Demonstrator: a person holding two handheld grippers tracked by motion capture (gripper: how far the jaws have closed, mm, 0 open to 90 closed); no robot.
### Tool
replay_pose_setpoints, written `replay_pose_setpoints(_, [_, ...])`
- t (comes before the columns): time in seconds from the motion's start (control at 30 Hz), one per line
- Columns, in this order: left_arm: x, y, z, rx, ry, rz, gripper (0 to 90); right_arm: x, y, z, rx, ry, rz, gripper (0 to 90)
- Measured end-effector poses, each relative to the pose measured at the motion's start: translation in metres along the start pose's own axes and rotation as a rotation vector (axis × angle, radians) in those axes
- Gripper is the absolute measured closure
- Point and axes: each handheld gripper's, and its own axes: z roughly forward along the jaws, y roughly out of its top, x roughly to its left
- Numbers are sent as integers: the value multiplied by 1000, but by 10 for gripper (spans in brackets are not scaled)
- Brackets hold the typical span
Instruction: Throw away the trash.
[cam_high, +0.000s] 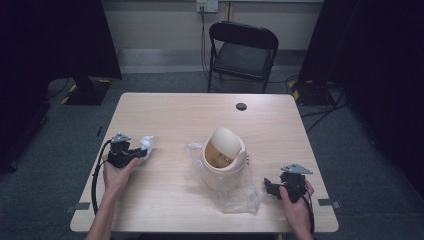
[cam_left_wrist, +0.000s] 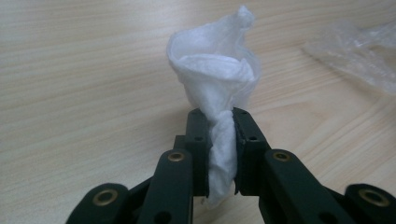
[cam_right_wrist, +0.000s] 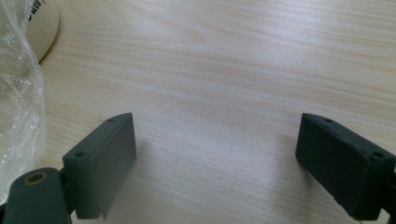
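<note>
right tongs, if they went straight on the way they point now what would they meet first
Probably nothing soon: the open right tongs face bare table. The plastic bag and the cream container lie off to the side of that line, though depth is unclear.

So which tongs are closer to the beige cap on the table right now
Right. The right tongs sit open just right of the cap, at the plastic bag's edge. The left tongs, shut on white tissue, are farther off to its left.

Cream cap (cam_right_wrist: 39, 25) cut off at right gripper view's corner.
</note>
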Motion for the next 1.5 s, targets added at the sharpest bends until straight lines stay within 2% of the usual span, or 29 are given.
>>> replay_pose_setpoints(0.07, [-2, 1, -1, -8, -8, -2, 792, 0, 0, 0, 0, 1, 0, 114])
replay_pose_setpoints(0.27, [-18, 7, -11, -38, -45, 44, 792, 0, 0, 0, 0, 0, 0, 114])
replay_pose_setpoints(0.47, [-31, 12, -17, -64, -72, 58, 792, 0, 0, 0, 0, 1, 0, 114])
replay_pose_setpoints(0.67, [-49, 20, -22, -80, -101, 106, 792, 0, 0, 0, 0, 1, -1, 114])
replay_pose_setpoints(0.7, [-49, 20, -22, -80, -101, 106, 792, 0, 0, 0, 0, 1, -1, 114])
replay_pose_setpoints(0.73, [-52, 20, -22, -86, -128, 102, 792, 0, 0, 0, 0, 1, -1, 114])
replay_pose_setpoints(0.83, [-56, 19, -23, -87, -144, 88, 793, 0, 0, 0, 0, 1, 0, 114])
replay_pose_setpoints(1.1, [-68, 24, -32, -110, -176, 105, 792, 0, 0, 0, 1, 1, 0, 114])
replay_pose_setpoints(1.17, [-75, 29, -39, -126, -187, 138, 792, 0, 0, 0, 0, 0, 0, 114])
replay_pose_setpoints(1.47, [-101, 39, -51, -159, -263, 199, 792, 0, 0, 0, 0, 1, -1, 114])
replay_pose_setpoints(1.5, [-103, 40, -52, -168, -273, 196, 792, 0, 0, 0, 0, 0, -1, 114])
